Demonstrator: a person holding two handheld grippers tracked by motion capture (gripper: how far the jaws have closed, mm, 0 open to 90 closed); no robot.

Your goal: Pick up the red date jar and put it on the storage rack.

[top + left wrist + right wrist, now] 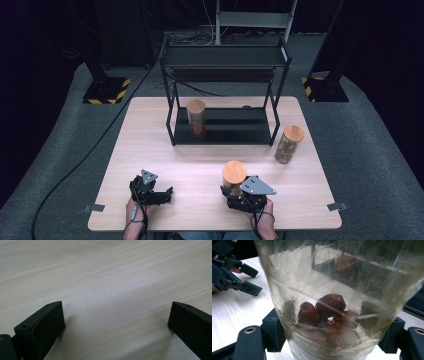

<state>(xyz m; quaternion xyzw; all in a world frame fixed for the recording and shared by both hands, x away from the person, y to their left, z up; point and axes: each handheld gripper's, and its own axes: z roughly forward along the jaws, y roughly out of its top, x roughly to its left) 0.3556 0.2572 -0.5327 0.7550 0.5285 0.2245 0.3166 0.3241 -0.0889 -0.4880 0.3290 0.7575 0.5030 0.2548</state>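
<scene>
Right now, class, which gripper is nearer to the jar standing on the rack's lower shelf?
Right. The right gripper sits in front of the shelf jar, slightly right; the left gripper lies farther off, near the table's front left.

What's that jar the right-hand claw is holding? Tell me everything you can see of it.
The jar is a clear, round container, glass or plastic by its look, with a flat wooden lid. It stands upright near the table's front edge. Inside, at the bottom, lie a few wrinkled dark red fruits, perhaps dried dates; the rest is empty. The right gripper is shut on its lower part, one black jaw on each side. The lid is on.
</scene>
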